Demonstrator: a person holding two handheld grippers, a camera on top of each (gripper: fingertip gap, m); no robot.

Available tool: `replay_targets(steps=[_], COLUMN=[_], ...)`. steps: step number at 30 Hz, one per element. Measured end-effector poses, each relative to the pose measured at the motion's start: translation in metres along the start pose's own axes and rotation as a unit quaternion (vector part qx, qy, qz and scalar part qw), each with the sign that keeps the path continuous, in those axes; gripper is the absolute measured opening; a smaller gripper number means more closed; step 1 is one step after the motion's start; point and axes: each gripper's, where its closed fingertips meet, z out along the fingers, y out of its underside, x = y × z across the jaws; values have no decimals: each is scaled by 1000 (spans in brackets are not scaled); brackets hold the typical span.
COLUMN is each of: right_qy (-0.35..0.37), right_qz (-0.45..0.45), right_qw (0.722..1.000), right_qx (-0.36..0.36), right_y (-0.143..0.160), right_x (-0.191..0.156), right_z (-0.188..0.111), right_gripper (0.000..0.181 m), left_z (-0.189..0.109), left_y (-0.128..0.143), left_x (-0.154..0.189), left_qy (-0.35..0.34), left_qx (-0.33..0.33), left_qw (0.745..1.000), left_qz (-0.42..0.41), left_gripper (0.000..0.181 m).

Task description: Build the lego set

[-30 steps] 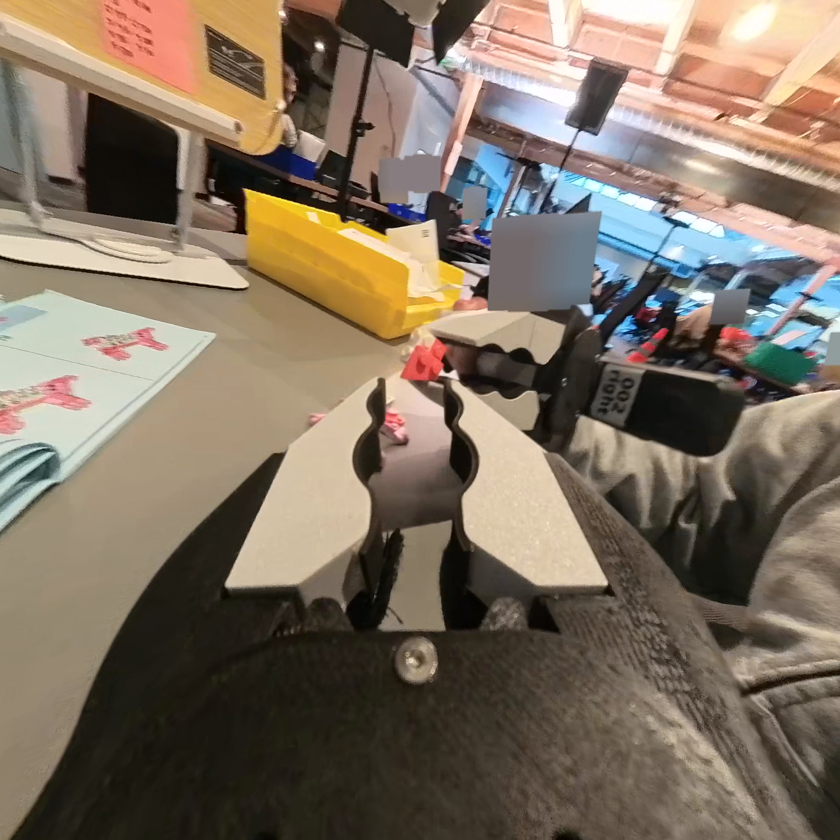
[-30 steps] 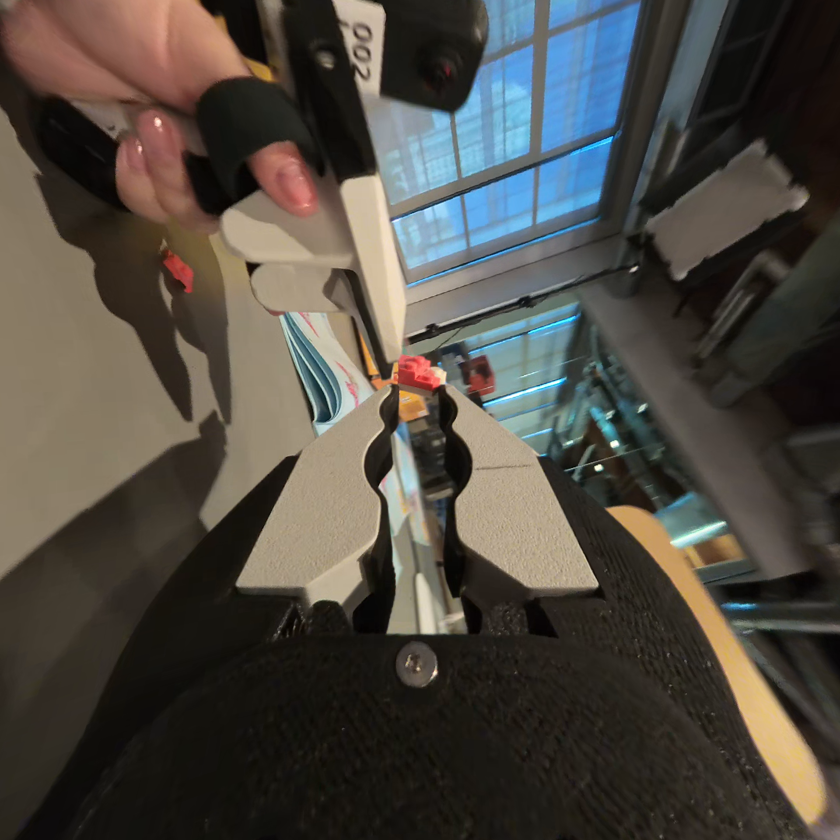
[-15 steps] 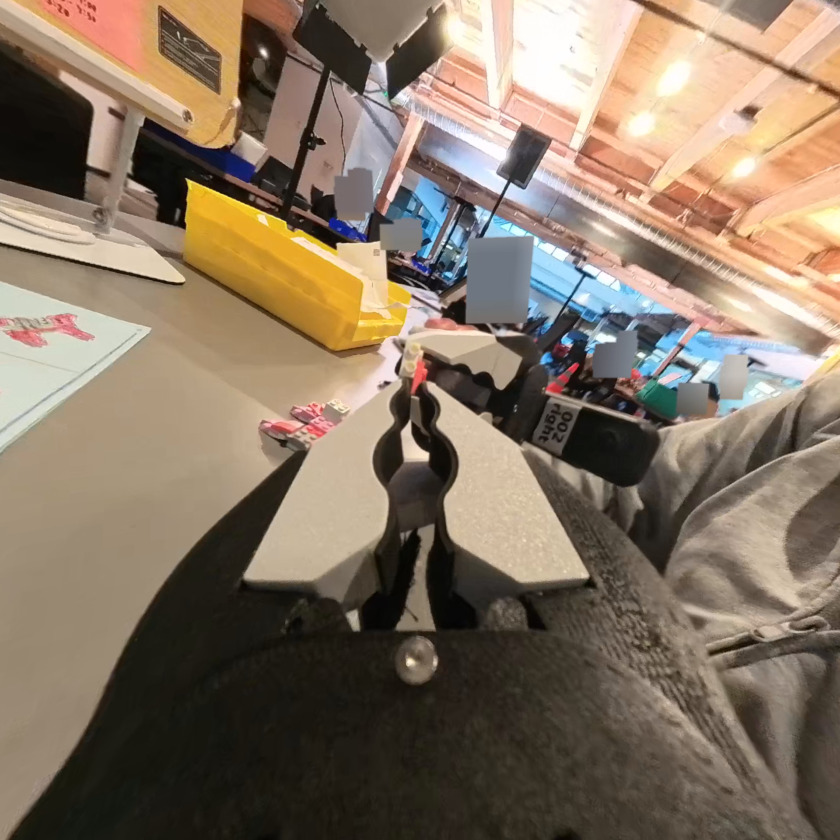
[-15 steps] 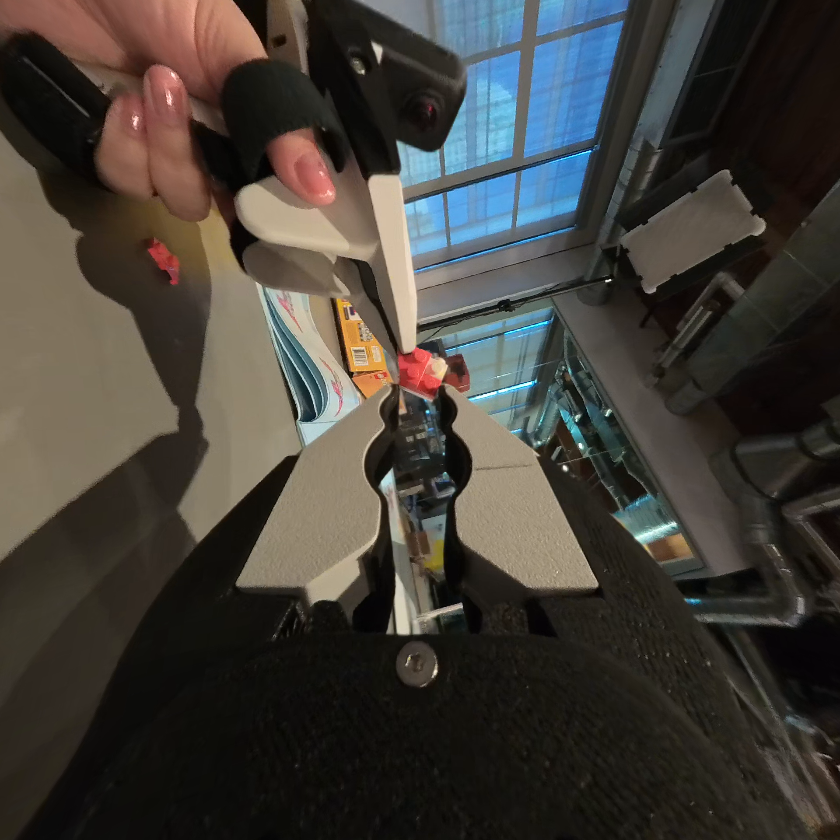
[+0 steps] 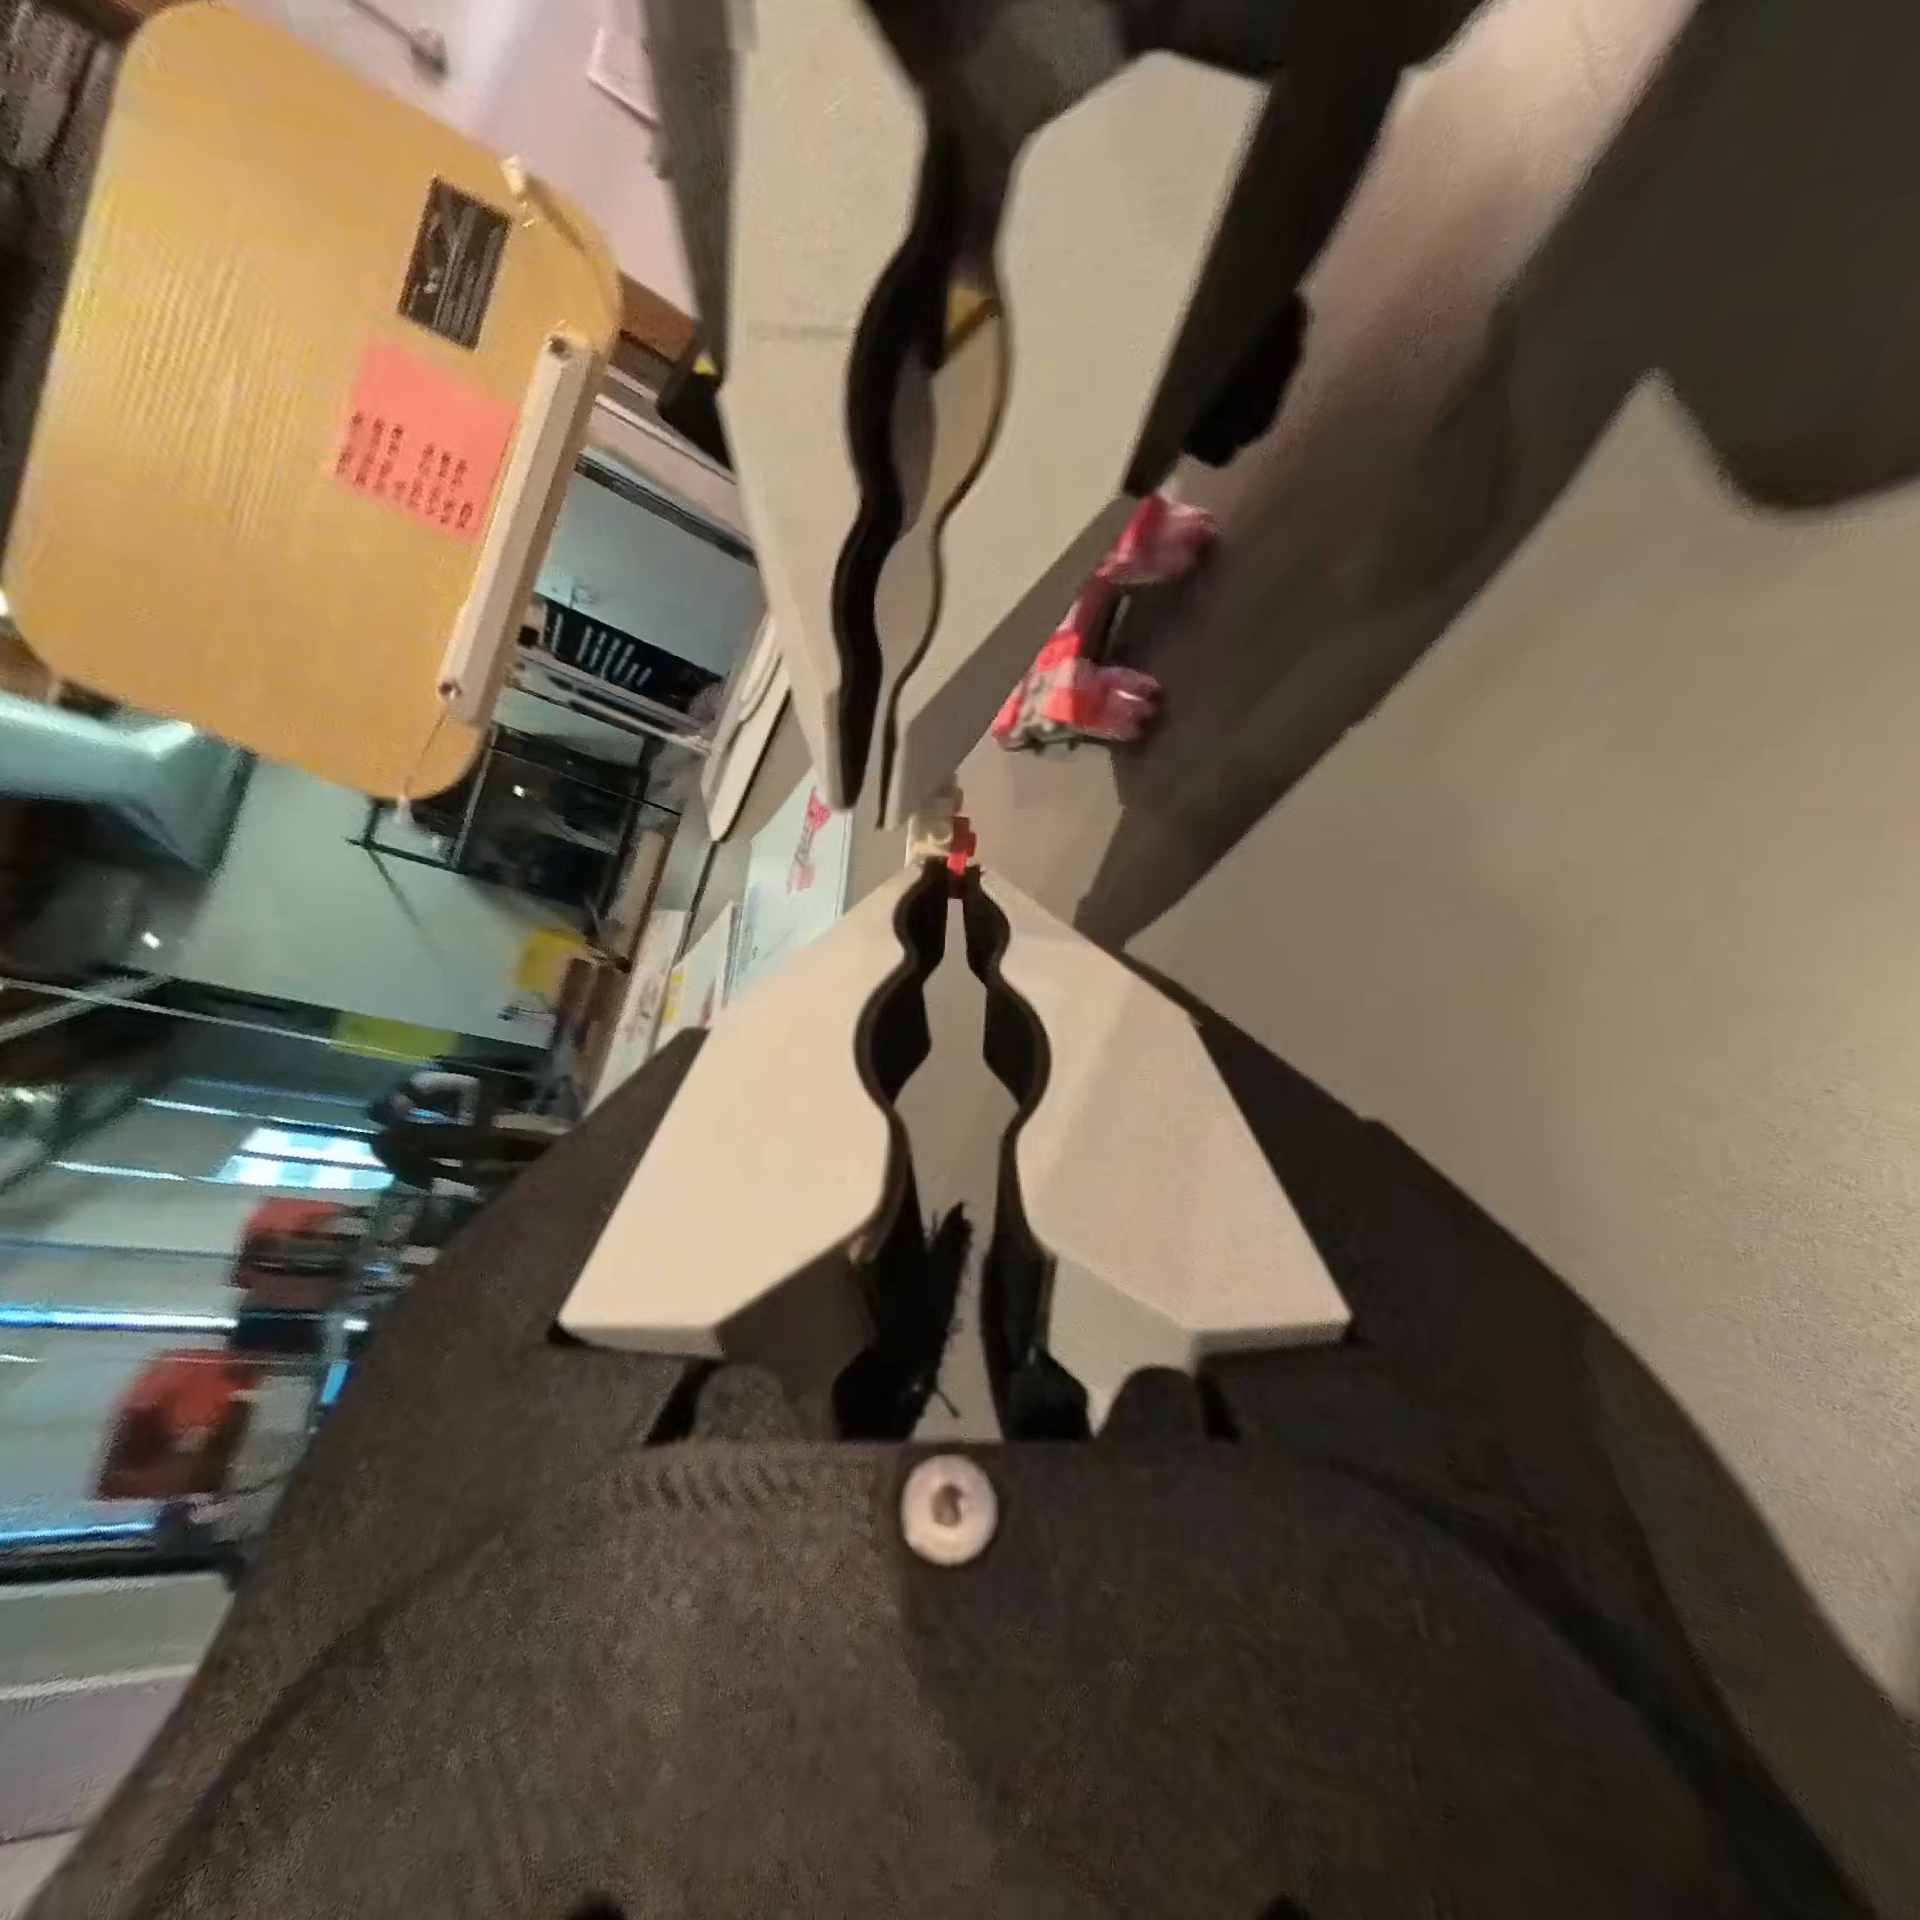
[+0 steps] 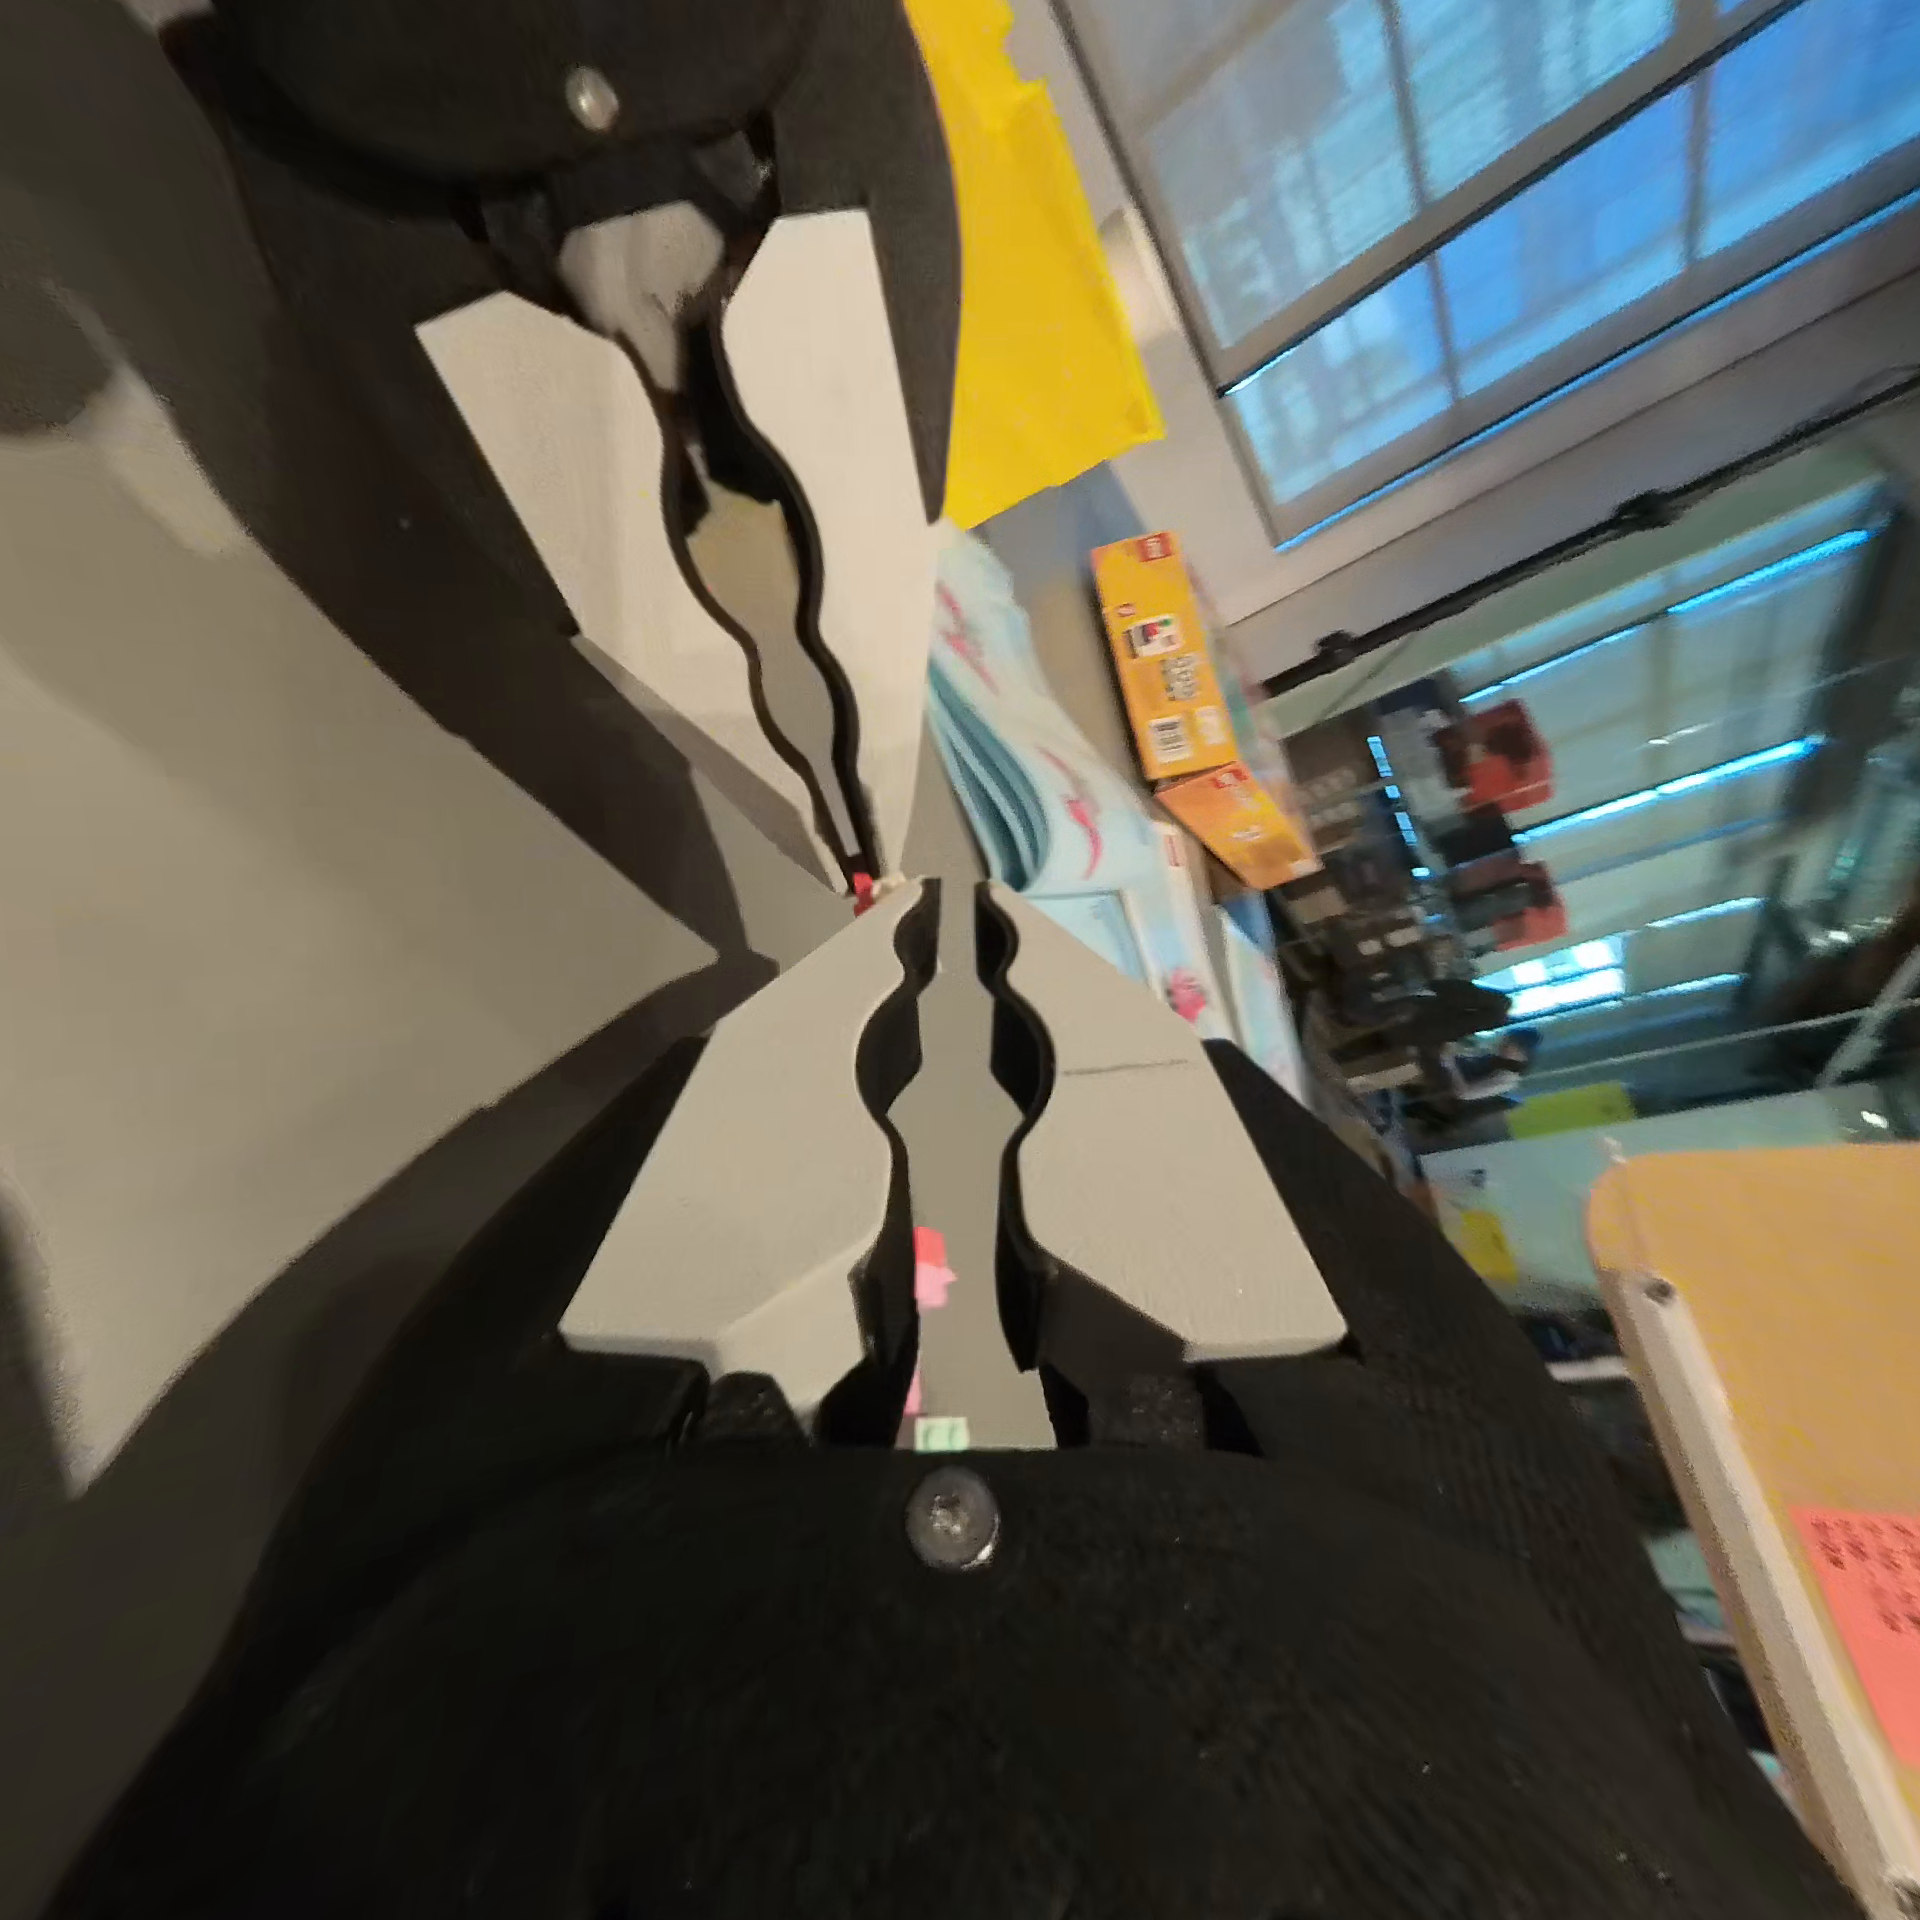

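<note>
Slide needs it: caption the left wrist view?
Left gripper pinching a small red-and-white lego piece, tip to tip with the right gripper.

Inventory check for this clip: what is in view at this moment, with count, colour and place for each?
small brick assembly: one, red and white, pinched at the left claw's tip
loose bricks: a small cluster, pink and red, on the table beyond the claws
table: one, grey
instruction booklet: one, light blue, on the table behind the claws
bin: one, yellow, far side of the table
boxes: two, orange, past the booklet
board: one, tan wood, standing at the table's edge
sticker: one, pink, on the board
left claw: one, grey fingers, shut on the assembly
right claw: one, grey fingers, tip to tip with the left, jaws narrowly apart and empty
</note>
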Motion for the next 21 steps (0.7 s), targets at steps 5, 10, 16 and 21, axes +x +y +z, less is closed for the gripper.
replay_targets(steps=[5, 10, 16, 21], right_qy=[-34, -72, -67, -67], right_qz=[6, 7, -12, -35], right_qw=[999, 995, 996, 995], right_qx=[-18, -71, -65, -66], right_y=[6, 22, 18, 16], right_x=[-10, -22, -24, -27], right_z=[2, 2, 4, 6], right_gripper=[8, 14, 7, 5], left_z=[3, 2, 0, 0], left_y=[5, 8, 11, 11], left_x=[7, 7, 13, 16], left_qy=[4, 3, 1, 7], left_qx=[-27, -35, -44, -44], left_qw=[999, 998, 996, 997], left_qz=[45, 45, 78, 70], left_gripper=[3, 3, 3, 3])
